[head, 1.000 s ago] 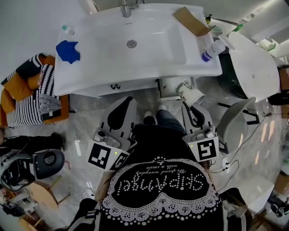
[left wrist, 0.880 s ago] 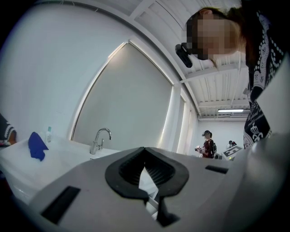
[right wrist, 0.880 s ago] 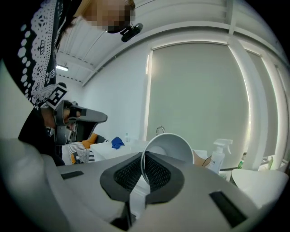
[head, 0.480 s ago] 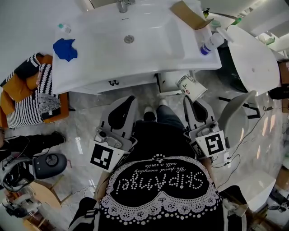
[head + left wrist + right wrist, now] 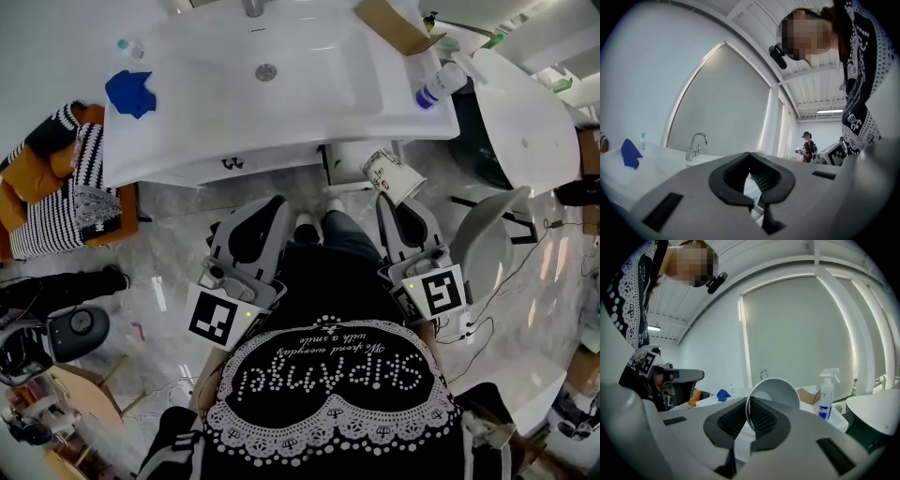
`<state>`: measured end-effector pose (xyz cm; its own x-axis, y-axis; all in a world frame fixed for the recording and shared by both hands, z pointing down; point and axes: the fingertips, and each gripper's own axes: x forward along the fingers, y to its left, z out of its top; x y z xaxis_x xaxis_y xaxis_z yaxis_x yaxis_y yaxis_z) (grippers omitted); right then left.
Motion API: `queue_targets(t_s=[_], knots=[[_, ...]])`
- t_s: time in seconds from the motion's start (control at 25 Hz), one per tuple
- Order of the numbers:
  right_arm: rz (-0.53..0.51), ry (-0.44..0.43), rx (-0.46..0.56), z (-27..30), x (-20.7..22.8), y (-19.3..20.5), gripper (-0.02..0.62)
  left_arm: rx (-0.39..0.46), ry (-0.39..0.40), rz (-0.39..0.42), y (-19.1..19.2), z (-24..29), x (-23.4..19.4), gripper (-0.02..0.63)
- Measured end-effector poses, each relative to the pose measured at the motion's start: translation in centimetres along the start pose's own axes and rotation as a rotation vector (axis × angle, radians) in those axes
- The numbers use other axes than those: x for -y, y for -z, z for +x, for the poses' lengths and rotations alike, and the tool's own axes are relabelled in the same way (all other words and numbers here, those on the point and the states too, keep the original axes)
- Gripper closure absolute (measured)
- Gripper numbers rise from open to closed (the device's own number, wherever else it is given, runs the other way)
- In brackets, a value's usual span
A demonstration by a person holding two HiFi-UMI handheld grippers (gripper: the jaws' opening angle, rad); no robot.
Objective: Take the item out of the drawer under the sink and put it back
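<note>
The person's black top with white lace trim (image 5: 328,394) fills the near edge of the head view; both grippers reach out level from it over the marble floor (image 5: 178,244). The left gripper (image 5: 274,204) has its jaws pressed together at the tips, and its own view shows nothing between them (image 5: 750,157). The right gripper (image 5: 396,199) pinches the paper cup (image 5: 394,175) by its rim; in the right gripper view the cup's wall runs down between the ribbed pads (image 5: 759,420), one jaw inside the mouth and one outside, with the white interior turned toward the camera (image 5: 776,392). The cup lies tilted on its side in the air, its mouth toward the gripper and its printed base toward the cabinet. It hangs just in front of what looks like a white drawer (image 5: 349,164) standing out from under the sink's edge, and is not inside it.

Beyond that spreads the white sink (image 5: 281,108), with its drain (image 5: 266,71) near the middle and the faucet (image 5: 253,7) at the far rim. A blue cloth (image 5: 131,92) and a small bottle (image 5: 127,47) sit at its left end; a cardboard box (image 5: 394,23) and a spray bottle (image 5: 436,89) sit at its right end. A striped fabric (image 5: 66,192) lies on the floor at the left, beside the cabinet; a white rounded fixture (image 5: 525,122) stands to the right of the sink.
</note>
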<state>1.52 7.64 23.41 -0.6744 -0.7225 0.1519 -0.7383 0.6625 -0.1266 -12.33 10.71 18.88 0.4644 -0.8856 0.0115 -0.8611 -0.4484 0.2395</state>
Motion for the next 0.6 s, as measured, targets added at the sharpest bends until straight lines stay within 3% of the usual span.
queue_targets(t_s=[0.16,0.6], knots=[[0.009,0.006,-0.025,-0.05,0.27,0.61,0.570,0.001,-0.005,-0.005,0.00,0.18,-0.11,0.601],[0.048,0.026,0.023,-0.50,0.80,0.32,0.569,-0.004,0.027,-0.003,0.23,0.82,0.25,0.601]])
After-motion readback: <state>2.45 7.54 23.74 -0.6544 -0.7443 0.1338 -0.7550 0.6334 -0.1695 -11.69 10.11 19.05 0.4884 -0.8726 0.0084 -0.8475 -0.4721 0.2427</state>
